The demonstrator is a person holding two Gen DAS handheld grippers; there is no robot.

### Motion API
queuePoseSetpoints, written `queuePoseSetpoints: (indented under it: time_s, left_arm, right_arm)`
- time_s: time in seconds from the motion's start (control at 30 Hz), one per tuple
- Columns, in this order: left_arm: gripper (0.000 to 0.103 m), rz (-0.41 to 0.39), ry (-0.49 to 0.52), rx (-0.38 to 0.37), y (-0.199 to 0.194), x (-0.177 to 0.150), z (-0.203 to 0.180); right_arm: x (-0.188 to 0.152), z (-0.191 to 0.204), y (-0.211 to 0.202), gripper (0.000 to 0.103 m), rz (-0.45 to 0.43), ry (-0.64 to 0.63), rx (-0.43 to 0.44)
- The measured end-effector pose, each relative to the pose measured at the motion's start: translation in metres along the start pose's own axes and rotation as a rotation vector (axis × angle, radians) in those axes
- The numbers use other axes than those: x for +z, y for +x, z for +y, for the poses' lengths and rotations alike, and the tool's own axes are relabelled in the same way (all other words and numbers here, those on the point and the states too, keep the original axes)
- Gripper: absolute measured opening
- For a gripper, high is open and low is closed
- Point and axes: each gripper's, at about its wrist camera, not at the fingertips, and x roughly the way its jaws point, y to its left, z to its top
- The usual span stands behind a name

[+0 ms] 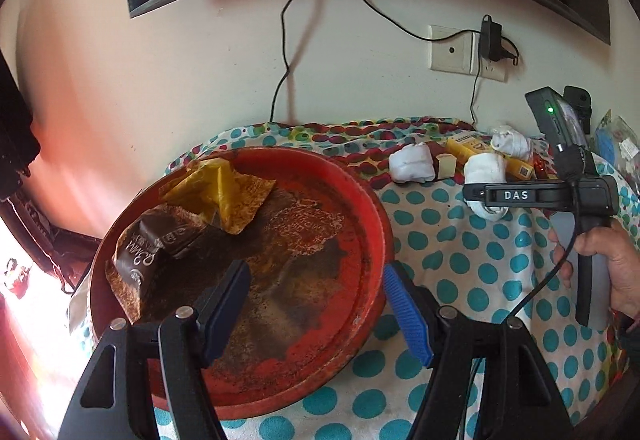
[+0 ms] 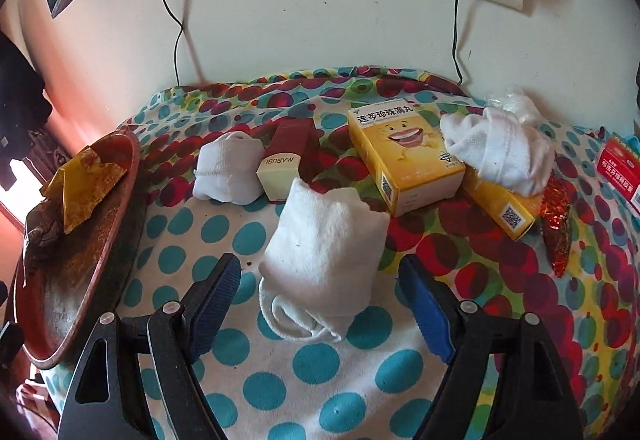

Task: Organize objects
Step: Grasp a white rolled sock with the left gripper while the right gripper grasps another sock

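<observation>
Two grippers, both spread wide and empty. Left gripper (image 1: 316, 304) hangs over a red tray (image 1: 372, 200) holding wrappers (image 1: 224, 196). Right gripper (image 2: 320, 304) straddles a rolled white sock (image 2: 324, 240) lying on the dotted cloth (image 2: 280, 380), near a yellow box (image 2: 396, 152).

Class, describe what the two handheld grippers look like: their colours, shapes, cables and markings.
The left gripper has black angular arms with silver pins and ribbed finger pads, one dark, one bright blue. The right gripper matches. Seen from the left camera, it has a black body marked DAS, a pistol handle, a black cable and a green light.
</observation>
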Motion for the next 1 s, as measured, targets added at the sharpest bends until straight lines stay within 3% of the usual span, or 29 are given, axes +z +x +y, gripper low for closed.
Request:
queuePoseSetpoints:
  time_s: [0.07,0.13,0.2,0.3,0.4,0.67,1.0]
  left_arm:
    - [0.071,0.014,0.036,-0.015,0.008,0.010,-0.012]
    - [0.071,0.020,0.069,-0.039,0.015,0.020,-0.025]
    - [0.071,0.031,0.099,-0.061,0.025,0.032,-0.038]
    - [0.071,0.054,0.110,-0.109,0.042,0.049,-0.053]
    - [0.071,0.110,0.095,-0.185,0.071,0.067,-0.067]
    - [0.071,0.256,0.053,-0.206,0.149,0.092,-0.095]
    - [0.071,0.334,0.022,-0.119,0.204,0.108,-0.102]
  right_arm:
    - [0.000,-0.002,0.006,0.079,-0.002,0.007,0.007]
    - [0.000,-0.002,0.008,0.069,0.001,0.005,0.014]
    - [0.000,-0.002,0.010,0.050,-0.003,-0.015,0.019]
    - [-0.001,-0.002,0.009,0.036,-0.007,-0.046,0.032]
    - [-0.006,-0.006,0.001,0.032,-0.036,-0.089,0.017]
    - [-0.021,-0.049,-0.023,0.032,-0.056,-0.119,-0.008]
    - [-0.028,-0.062,-0.032,0.032,-0.054,-0.138,0.011]
